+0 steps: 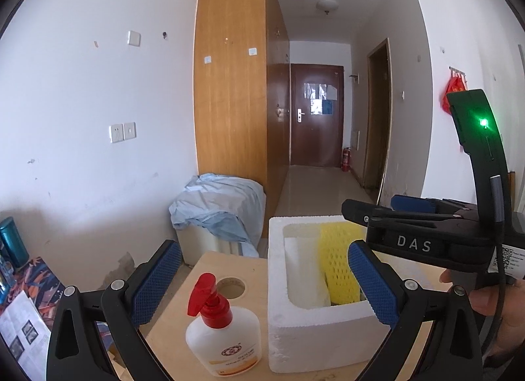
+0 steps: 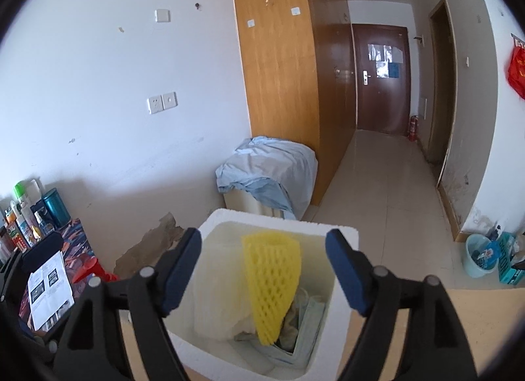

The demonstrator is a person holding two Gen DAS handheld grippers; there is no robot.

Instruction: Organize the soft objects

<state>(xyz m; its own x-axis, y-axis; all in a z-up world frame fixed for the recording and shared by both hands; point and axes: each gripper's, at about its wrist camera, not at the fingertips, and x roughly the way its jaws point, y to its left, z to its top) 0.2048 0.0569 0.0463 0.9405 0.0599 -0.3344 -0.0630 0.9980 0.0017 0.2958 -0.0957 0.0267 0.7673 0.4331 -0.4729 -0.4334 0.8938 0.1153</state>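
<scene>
Plainly, the white foam box [image 2: 341,285] stood on the pale wooden counter [image 1: 226,269], and the soft things lay inside it; a yellow foam net sleeve [image 2: 274,285] leaned upright in the box, its lower end among crumpled pale cloths [image 2: 303,315] and beside a translucent white bag [image 2: 220,302]. The right claw [image 2: 264,276] hung over the box with its jaws released and standing wide, one blue pad [image 2: 182,274] on either side of the yellow sleeve and neither touching it; nothing was gripped. In the left wrist view the same claw reached across the box from the right, and the white letters "DAS" [image 1: 414,243] could be read on its black body; a green light [image 1: 483,122] glowed on the part above it, and a hand [image 1: 492,299] held its grip; a small printed label sat near that hand, too fine to read. The left claw [image 1: 262,285] was likewise released, its jaws spread apart and empty, low over the near side of the counter. Between those jaws stood a white pump bottle [image 1: 224,338] with a red pump top, just left of the box and not touching it; it bore a round red emblem and an orange band, the writing too small to make out. Behind the bottle a round hole [image 1: 231,287] was cut in the counter. On a patterned surface at the left lay a printed sheet [image 2: 49,292], its text illegible.
</scene>
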